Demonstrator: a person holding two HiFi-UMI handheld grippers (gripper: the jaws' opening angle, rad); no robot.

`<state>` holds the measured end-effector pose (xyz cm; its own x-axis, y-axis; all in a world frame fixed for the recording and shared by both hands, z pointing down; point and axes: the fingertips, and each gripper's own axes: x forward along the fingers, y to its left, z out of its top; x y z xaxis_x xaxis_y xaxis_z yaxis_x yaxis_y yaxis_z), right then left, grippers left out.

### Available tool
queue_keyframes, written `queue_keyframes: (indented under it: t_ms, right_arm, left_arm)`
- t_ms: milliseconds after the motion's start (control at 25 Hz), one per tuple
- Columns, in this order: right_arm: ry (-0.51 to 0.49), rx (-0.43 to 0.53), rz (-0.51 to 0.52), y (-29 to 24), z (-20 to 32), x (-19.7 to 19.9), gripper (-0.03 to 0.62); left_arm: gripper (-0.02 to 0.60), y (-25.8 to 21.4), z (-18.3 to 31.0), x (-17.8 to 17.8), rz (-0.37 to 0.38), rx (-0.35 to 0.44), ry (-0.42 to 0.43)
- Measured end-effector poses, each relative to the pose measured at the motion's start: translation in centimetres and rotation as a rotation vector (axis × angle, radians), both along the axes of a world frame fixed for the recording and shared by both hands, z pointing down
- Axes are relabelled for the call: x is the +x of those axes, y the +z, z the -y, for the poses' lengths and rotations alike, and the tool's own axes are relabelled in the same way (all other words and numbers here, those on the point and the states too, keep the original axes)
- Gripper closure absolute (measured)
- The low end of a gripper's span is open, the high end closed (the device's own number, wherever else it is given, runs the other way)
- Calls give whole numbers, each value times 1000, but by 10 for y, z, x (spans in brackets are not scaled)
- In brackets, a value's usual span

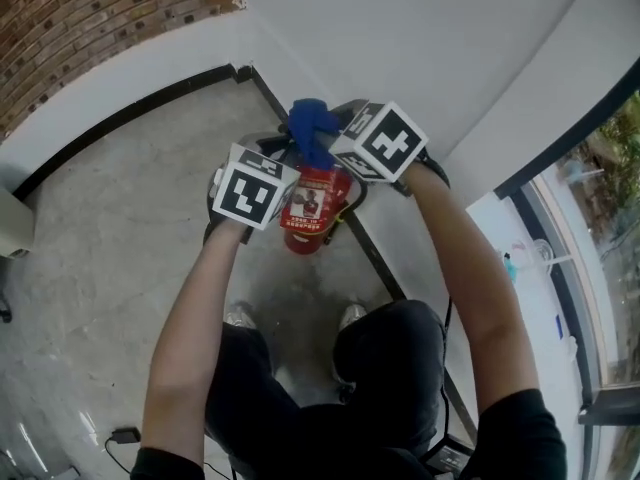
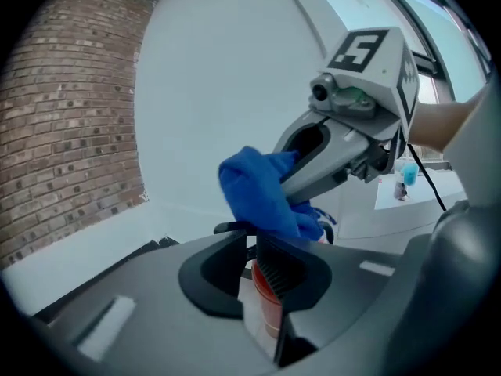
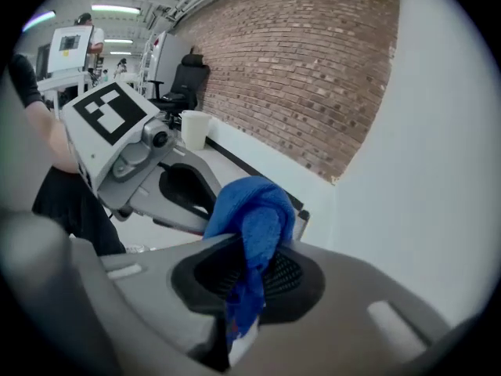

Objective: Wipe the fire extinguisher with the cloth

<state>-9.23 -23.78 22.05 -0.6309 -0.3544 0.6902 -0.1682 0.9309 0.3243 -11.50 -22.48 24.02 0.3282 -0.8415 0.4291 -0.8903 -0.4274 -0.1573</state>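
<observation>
The red fire extinguisher (image 1: 312, 216) stands on the concrete floor in a corner, right in front of my feet. My right gripper (image 3: 254, 261) is shut on a bunched blue cloth (image 3: 254, 214), which it holds over the extinguisher's top (image 1: 312, 128). My left gripper (image 2: 250, 251) hovers just left of the cloth. Its jaws stand a narrow gap apart, and through that gap I see the extinguisher's red body (image 2: 268, 304) below; nothing is pinched between them. The extinguisher's black handle (image 2: 231, 227) pokes out beside the left jaw. In the left gripper view the right gripper (image 2: 275, 188) comes in from the right with the cloth (image 2: 258, 194).
White walls (image 1: 420, 38) meet behind the extinguisher, with a black skirting strip (image 1: 130, 118) along the floor. A brick wall (image 1: 90, 18) is at the far left and a glass front (image 1: 590, 268) at the right. My shoes (image 1: 240, 315) stand close by. A cable end (image 1: 125, 435) lies at lower left.
</observation>
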Motion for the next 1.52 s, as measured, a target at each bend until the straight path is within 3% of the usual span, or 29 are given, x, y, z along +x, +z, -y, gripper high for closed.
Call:
queue_keyframes:
  t_ms: [200,360,520,680,920,1320,1520]
  right_arm:
    - [-13,-52,11,15,25,-22,548]
    - [65,-39,-6,27,40,6,548]
    - [159,-89,20,41,43,38,548]
    - [224,-133,-31,67,37,71,548]
    - [251,-167,-145,89,41,88,549]
    - [308,-188,-19,92,71,67,549]
    - [342,-79,35,61,70,74,549]
  left_arm:
    - [535,8,2,1,10,-23,18]
    - [534,12,-1,-3,37,-29,33]
    - [535,23,-2,-6,25,-59,22]
    - [538,27,-2,-2,22,-70,18]
    - [541,28,2,2,23,-80,26]
    - [541,40,-3,-20,39,-97,-2]
    - [541,42,-6,-23,45,-106,2]
